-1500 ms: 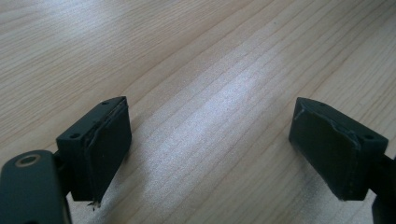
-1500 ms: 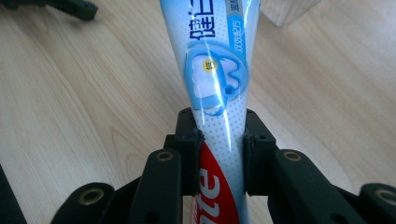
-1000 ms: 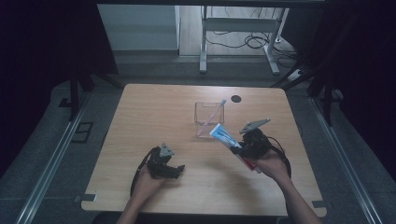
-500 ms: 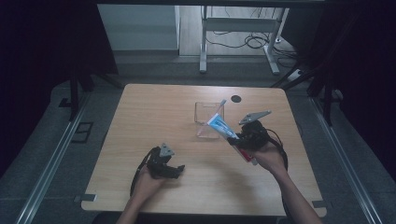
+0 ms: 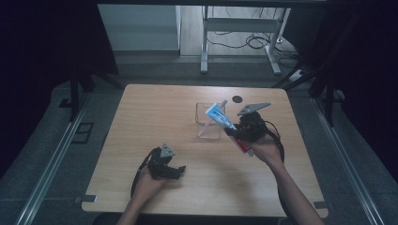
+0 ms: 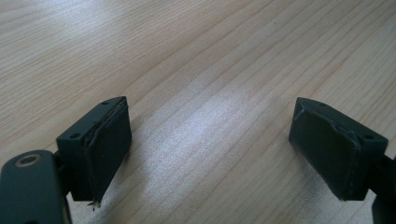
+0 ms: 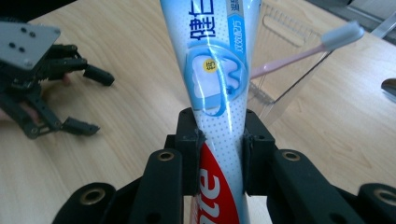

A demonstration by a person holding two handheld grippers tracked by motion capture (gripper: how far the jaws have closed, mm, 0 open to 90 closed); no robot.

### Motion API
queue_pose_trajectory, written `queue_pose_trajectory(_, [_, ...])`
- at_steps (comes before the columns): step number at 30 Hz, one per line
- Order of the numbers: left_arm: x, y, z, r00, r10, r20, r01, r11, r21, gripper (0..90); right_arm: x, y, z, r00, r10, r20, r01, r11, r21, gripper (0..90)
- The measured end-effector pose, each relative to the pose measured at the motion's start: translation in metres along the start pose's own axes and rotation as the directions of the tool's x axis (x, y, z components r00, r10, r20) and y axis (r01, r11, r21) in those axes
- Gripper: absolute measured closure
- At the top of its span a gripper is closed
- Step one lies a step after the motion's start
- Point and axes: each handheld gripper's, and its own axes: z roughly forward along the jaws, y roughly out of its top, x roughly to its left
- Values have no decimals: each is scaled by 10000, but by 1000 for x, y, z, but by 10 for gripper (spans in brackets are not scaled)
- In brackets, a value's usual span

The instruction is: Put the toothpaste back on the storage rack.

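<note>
Right hand-held gripper (image 7: 219, 140): clamped on glossy, tapering toothpaste tube (image 7: 215, 70).
Left hand-held gripper (image 6: 210, 144): jaws apart over pale wood-grain table (image 6: 196, 56).
Box (image 5: 209, 123): clear, square-walled plastic.

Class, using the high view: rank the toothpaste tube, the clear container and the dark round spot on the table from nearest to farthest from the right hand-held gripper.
1. Toothpaste tube: clamped in the right hand-held gripper.
2. Clear container: just left of it, under the tube's tip.
3. Dark round spot: beyond it, near the table's far edge.
</note>
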Motion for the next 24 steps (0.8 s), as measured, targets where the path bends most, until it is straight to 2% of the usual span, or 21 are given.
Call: queue_pose_trajectory(24, [0, 0, 0, 10000, 0, -7, 0, 10000, -5, 130, -16, 30, 17, 9998, 167, 72, -160, 9958, -898, 724])
